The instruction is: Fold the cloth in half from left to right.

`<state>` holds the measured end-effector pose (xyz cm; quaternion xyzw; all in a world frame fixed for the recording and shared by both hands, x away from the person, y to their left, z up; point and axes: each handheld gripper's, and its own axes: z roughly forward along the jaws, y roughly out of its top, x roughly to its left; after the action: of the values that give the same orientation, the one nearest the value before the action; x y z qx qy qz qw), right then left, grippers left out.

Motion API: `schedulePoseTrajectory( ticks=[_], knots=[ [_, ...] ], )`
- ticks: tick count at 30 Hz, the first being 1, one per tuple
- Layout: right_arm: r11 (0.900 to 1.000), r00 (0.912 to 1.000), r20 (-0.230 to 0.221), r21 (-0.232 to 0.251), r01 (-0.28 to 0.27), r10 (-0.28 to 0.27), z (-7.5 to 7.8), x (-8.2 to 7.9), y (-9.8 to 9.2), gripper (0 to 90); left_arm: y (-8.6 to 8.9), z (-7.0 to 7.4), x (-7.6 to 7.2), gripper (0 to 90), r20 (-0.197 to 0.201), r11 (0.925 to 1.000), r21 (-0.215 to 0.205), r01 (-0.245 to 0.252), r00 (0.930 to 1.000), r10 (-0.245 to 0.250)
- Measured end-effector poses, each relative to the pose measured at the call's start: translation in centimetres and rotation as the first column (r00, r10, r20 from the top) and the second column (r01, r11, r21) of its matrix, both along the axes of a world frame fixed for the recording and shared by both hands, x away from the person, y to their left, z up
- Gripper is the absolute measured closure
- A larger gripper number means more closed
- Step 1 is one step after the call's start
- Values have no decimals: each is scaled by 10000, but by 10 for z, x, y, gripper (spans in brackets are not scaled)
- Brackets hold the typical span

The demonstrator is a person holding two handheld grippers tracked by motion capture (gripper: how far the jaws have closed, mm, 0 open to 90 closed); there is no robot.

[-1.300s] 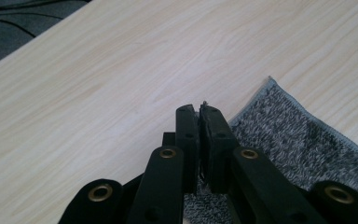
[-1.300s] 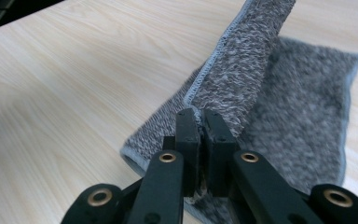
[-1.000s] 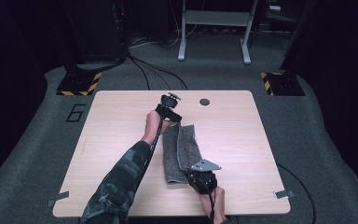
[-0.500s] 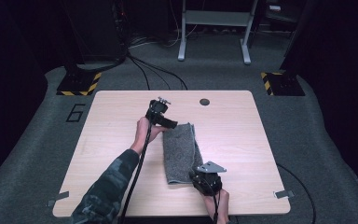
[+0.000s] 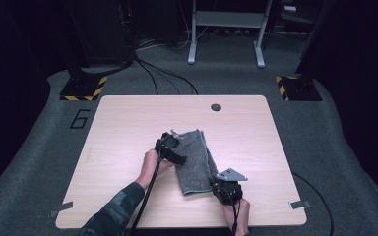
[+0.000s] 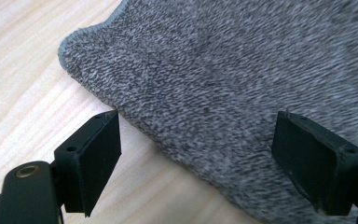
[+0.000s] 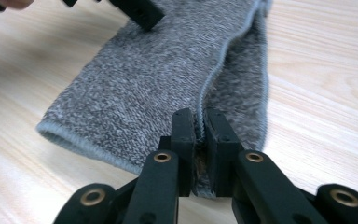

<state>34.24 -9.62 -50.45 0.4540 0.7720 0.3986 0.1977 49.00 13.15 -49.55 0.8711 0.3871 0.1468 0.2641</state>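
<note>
Towel (image 5: 193, 160): lying folded lengthwise on the tabletop (image 5: 128, 123), its near edge running up between the right jaws, its long side passing between the left jaws.
Left gripper (image 6: 198, 154): hovering with jaws spread wide, having just been opening, pads clear of the towel below.
Right gripper (image 7: 199, 140): pinching the towel's folded edge, jaws pressed nearly together.

You have a dark round grommet (image 5: 216, 107) near the desk's (image 5: 128, 128) far edge, tape strips (image 5: 61, 210) at both near corners, and a floor "6" (image 5: 80, 119) off the far left corner.
</note>
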Motion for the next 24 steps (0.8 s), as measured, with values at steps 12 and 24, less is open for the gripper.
schedulePoseTrajectory(
  ticks=[12,24],
  knots=[
    [9973,9930,-1028,-486,541,-589,-14,5,-20,581,11,-13,12,139,-199,9994,-235,271,9994,-275],
    [9992,9967,-725,-133,-380,369,9,38,-19,486,14,10,-38,122,252,9953,-780,568,9982,-549]
  ],
)
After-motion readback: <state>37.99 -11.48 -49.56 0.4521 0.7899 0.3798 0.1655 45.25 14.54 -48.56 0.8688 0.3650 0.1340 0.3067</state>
